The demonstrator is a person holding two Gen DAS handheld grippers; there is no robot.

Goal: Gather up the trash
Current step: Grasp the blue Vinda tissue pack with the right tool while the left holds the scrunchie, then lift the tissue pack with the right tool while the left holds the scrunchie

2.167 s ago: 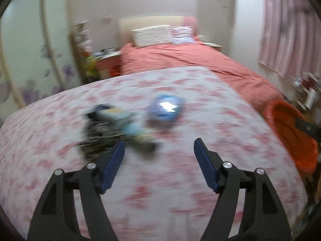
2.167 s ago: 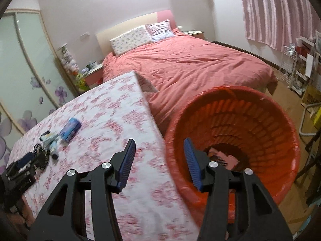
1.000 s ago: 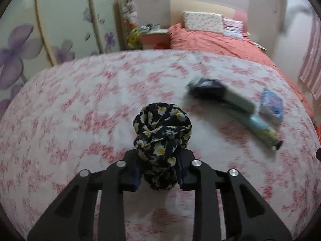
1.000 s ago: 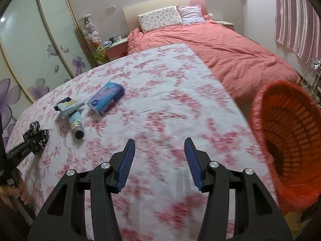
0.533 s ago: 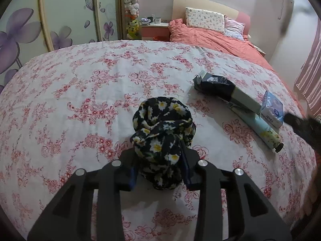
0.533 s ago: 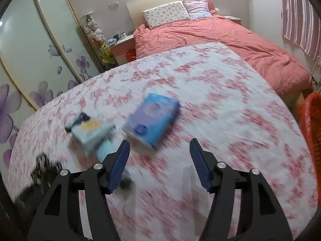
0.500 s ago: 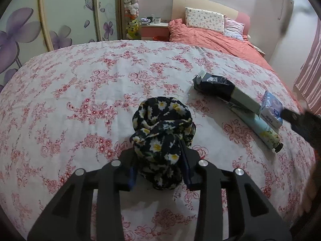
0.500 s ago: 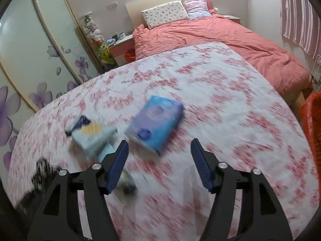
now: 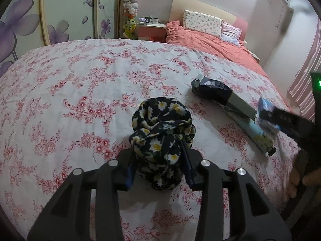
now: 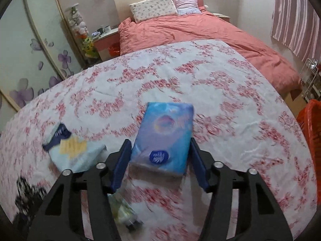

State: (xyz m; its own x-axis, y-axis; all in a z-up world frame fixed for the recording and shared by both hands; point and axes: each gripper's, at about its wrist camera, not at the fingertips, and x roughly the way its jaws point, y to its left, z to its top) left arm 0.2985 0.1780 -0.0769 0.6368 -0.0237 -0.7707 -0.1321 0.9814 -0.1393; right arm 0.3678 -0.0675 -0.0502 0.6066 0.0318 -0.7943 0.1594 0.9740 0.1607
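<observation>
My left gripper [image 9: 159,167] is shut on a black daisy-print scrunchie [image 9: 162,140] and holds it just over the floral sheet [image 9: 80,84]. My right gripper [image 10: 160,160] is open, its fingers on either side of a blue tissue pack [image 10: 163,138] that lies on the sheet; I cannot tell if they touch it. The same pack [image 9: 266,116] shows in the left wrist view, partly behind the right gripper. A dark blue and pale box [image 9: 222,95] and a pale tube [image 9: 254,134] lie beside it.
An orange basket [image 10: 312,140] stands off the right edge of the sheet. A red-covered bed [image 10: 200,32] with pillows lies beyond. A nightstand [image 9: 152,30] and flower-painted wardrobe doors [image 9: 60,14] are at the back left.
My right gripper has moved forward and down until its fingers flank the blue tissue pack. My left gripper keeps its hold on the scrunchie and has barely moved.
</observation>
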